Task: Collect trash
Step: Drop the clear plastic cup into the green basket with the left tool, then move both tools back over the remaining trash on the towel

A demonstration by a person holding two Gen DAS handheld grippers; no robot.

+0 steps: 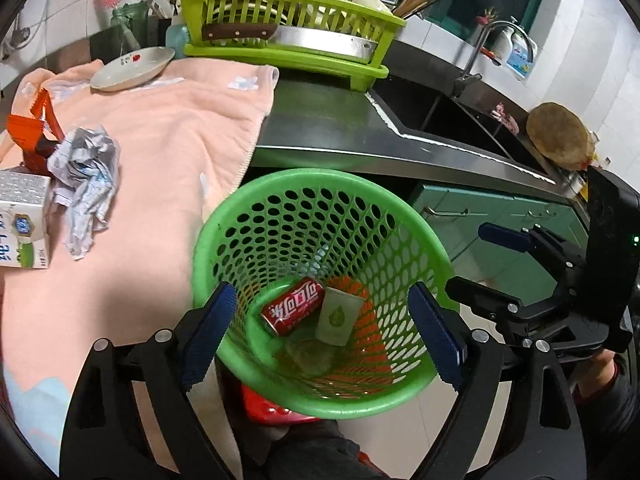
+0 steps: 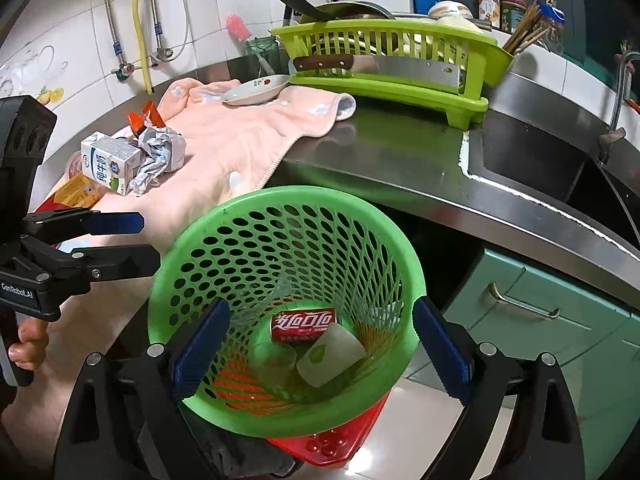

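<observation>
Trash is split between two places: a red can [image 1: 293,306] and a paper cup [image 1: 339,315] lie at the bottom of the green bin [image 1: 256,184], below and between the left gripper [image 1: 320,336] fingers, while a milk carton [image 1: 22,220], crumpled paper [image 1: 86,176] and an orange wrapper [image 1: 34,132] sit on the pink towel [image 1: 168,128], well off to the left of those fingers; both grippers hover over the bin with their blue pads spread wide and nothing between them, the right gripper [image 2: 320,344] likewise released and empty; the risks ahead come, in my judgement, from the reach back to the counter; the bin looks perched on a red stool [image 2: 332,446] close under the fingers, so a low swing of either gripper could clip the rim and tip it, spilling can and cup; the crumpled paper rests against the carton, so pads closing on one may drag or topple the other toward the counter edge; the paper is soft and uneven, and a shallow pinch could tear off a corner only; the towel is loose, and fingers coming in too low could snag its pile and pull the plate [image 1: 132,66] standing on its far end; the two grippers hang near each other, so a crossing move could knock them together.
</observation>
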